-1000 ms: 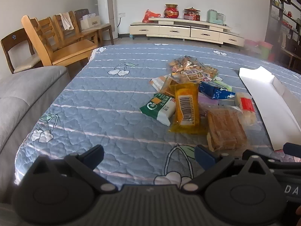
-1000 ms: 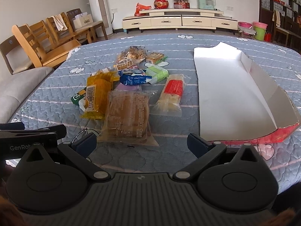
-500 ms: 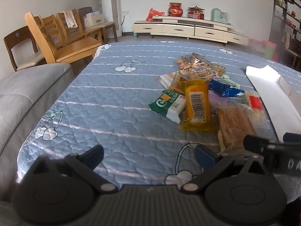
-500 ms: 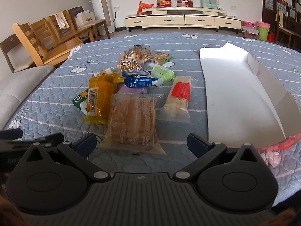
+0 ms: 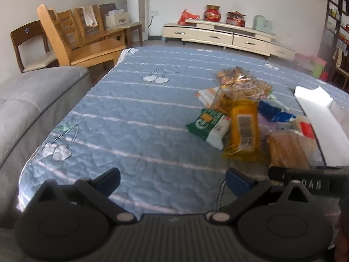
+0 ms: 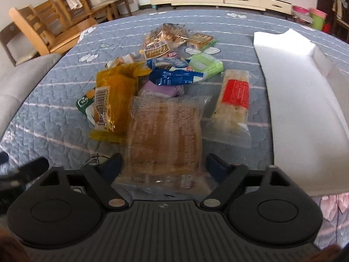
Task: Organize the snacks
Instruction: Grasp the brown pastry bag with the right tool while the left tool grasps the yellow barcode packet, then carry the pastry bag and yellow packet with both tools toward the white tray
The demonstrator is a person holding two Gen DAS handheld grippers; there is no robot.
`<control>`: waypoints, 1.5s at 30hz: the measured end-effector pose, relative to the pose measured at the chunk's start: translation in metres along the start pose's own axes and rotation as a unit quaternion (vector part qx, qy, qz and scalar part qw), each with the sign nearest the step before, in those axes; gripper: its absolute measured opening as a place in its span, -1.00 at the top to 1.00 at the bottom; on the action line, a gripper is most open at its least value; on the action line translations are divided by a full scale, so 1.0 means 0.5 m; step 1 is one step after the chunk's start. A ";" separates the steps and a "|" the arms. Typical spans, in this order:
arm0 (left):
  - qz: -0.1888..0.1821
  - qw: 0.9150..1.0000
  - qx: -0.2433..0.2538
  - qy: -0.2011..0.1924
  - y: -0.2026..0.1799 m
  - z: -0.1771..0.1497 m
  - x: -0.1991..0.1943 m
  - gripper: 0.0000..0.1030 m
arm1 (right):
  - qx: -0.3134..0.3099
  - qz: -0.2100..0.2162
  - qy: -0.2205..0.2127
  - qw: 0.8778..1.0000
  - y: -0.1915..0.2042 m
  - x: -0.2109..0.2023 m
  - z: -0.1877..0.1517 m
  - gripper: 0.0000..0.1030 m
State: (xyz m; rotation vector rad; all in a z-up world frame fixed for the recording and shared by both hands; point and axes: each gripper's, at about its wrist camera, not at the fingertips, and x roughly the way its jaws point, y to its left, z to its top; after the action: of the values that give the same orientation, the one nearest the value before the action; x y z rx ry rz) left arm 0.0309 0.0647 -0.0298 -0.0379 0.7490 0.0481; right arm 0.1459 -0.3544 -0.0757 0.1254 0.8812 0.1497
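Several snack packets lie in a heap on the blue quilted table cover (image 5: 139,113). Nearest in the right wrist view is a clear pack of brown wafers (image 6: 164,135), its near end lying between the jaws of my right gripper (image 6: 164,166). Those jaws are closing and the pads stand just clear of the pack's sides. Around it lie a yellow packet (image 6: 113,100), a red-labelled clear packet (image 6: 234,102), a blue packet (image 6: 174,77) and a light green one (image 6: 206,64). My left gripper (image 5: 172,179) hangs open over bare quilt, left of the wafers (image 5: 288,150) and the yellow packet (image 5: 244,128).
A shallow white cardboard tray (image 6: 301,113) lies open to the right of the heap. Wooden chairs (image 5: 72,41) stand beyond the table's far left corner, a grey sofa (image 5: 24,113) along its left side, and a low cream cabinet (image 5: 226,37) by the far wall.
My right gripper has moved forward and down over the wafer pack, which now lies between its narrowing jaws. The left gripper has stayed open over the same patch of quilt.
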 end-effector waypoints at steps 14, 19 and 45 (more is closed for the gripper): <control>-0.067 0.997 0.017 -0.019 -0.150 0.063 0.087 -0.70 | 0.018 -0.001 -0.060 0.998 -0.129 -0.126 -0.056 -0.59; -0.047 0.999 0.024 0.009 -0.182 0.060 0.138 0.18 | 0.019 0.005 -0.073 0.997 -0.153 -0.152 -0.067 -0.59; -0.050 0.997 0.030 -0.041 -0.160 0.024 -0.104 0.29 | -0.026 -0.002 -0.156 0.987 -0.116 -0.248 -0.058 -0.58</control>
State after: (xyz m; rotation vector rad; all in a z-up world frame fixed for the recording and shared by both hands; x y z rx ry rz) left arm 0.0056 -0.0163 0.0158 -0.0167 0.6644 -0.0671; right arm 0.0501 -0.4324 -0.0100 0.0958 0.5645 0.1452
